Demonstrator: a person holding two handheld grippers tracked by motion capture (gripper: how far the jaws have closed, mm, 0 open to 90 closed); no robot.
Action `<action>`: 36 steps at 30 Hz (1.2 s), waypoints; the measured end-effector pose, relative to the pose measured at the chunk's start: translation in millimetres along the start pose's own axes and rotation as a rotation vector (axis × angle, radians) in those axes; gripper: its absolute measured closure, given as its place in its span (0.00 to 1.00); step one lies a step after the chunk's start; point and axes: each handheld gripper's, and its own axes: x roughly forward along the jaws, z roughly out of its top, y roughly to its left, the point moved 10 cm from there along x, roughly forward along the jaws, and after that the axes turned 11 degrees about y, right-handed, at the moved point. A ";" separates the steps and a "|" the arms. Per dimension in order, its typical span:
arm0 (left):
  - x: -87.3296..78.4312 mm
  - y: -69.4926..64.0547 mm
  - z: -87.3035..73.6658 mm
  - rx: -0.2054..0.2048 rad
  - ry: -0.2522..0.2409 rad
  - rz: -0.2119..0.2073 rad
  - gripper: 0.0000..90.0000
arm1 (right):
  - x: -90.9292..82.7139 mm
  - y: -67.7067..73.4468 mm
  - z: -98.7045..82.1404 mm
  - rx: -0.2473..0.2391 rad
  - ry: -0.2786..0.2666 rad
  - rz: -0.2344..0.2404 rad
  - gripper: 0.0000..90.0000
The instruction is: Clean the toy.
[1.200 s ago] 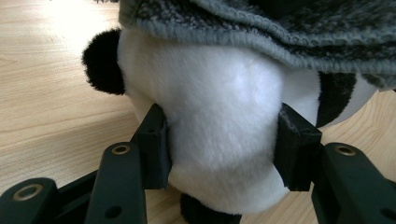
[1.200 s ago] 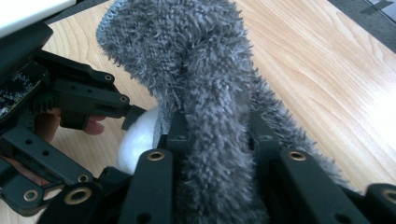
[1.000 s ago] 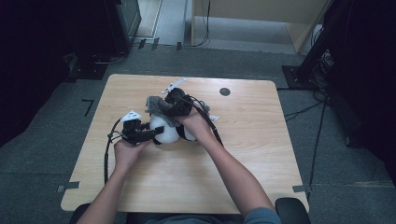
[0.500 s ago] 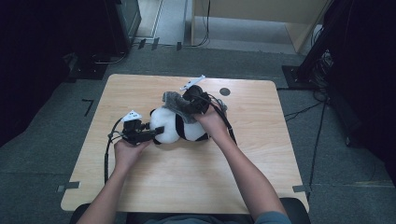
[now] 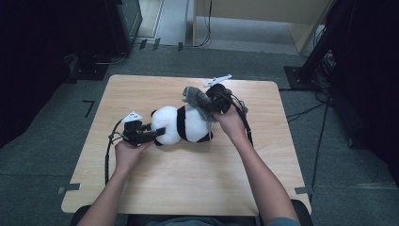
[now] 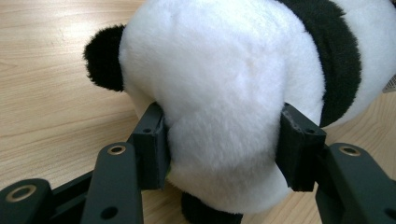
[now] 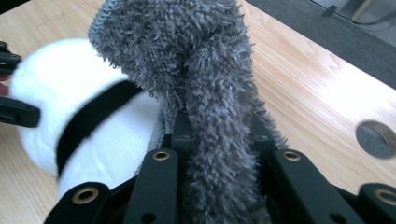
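A black-and-white plush panda (image 5: 183, 125) lies on its side in the middle of the wooden table (image 5: 188, 188). My left gripper (image 5: 159, 134) comes in from the left and is shut on the panda's white head (image 6: 224, 84), its pads (image 6: 152, 144) pressing into the fur on both sides. My right gripper (image 5: 208, 104) sits above the panda's right end, shut on a fluffy grey cloth (image 5: 194, 96). In the right gripper view the cloth (image 7: 201, 60) rises from between the jaws in a thick fold, with the panda (image 7: 70, 121) behind it to the left.
A small dark round disc (image 7: 376, 139) is set in the tabletop to the right of the cloth. Bare wood stretches toward the near edge in front of the person's forearms (image 5: 254, 165). Dark equipment and cables (image 5: 324, 70) stand on the floor around the table.
My right gripper has carried the grey cloth to the right and farther back, off the panda's body, which now lies uncovered. The left gripper has kept its hold and its place.
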 end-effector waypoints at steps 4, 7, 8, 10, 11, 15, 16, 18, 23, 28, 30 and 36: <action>0.3 0.4 0.0 -0.002 -0.003 -0.002 0.49 | -0.6 -9.1 -9.5 0.038 -0.011 0.004 0.81; 0.4 0.6 -0.3 -0.007 -0.002 -0.001 0.49 | -1.7 -12.8 -11.9 0.067 -0.009 0.017 0.82; 0.4 0.7 -0.6 -0.007 0.000 0.000 0.49 | -3.6 -11.7 -10.8 0.071 -0.010 0.024 0.82; 0.2 0.8 -0.8 -0.013 0.000 -0.002 0.48 | -9.1 -7.2 -5.3 0.057 -0.016 0.022 0.82; 0.2 0.8 -0.6 -0.013 -0.002 -0.002 0.48 | -12.7 -2.9 -1.1 0.047 -0.026 0.028 0.82; -0.2 -0.1 -0.4 -0.012 -0.002 0.001 0.48 | -22.8 24.0 20.3 0.006 -0.062 0.076 0.82; -0.2 -0.1 -0.3 -0.010 -0.003 0.003 0.48 | -22.7 29.7 24.3 -0.011 -0.065 0.079 0.82; -0.2 -0.2 -0.1 -0.012 -0.005 0.002 0.48 | -18.5 46.8 34.7 -0.047 -0.058 0.090 0.82; -0.6 -0.8 -0.2 -0.009 -0.003 0.003 0.48 | 4.8 79.4 51.4 -0.095 -0.020 0.121 0.82; -1.1 -1.7 0.0 -0.008 -0.002 0.003 0.48 | 28.0 106.1 62.2 -0.131 0.004 0.144 0.81; -1.4 -2.4 0.2 -0.007 -0.002 0.006 0.48 | 37.0 114.0 63.4 -0.132 0.019 0.152 0.81; -1.1 -2.9 0.7 -0.016 -0.005 0.007 0.48 | 56.7 124.7 63.7 -0.160 0.053 0.105 0.81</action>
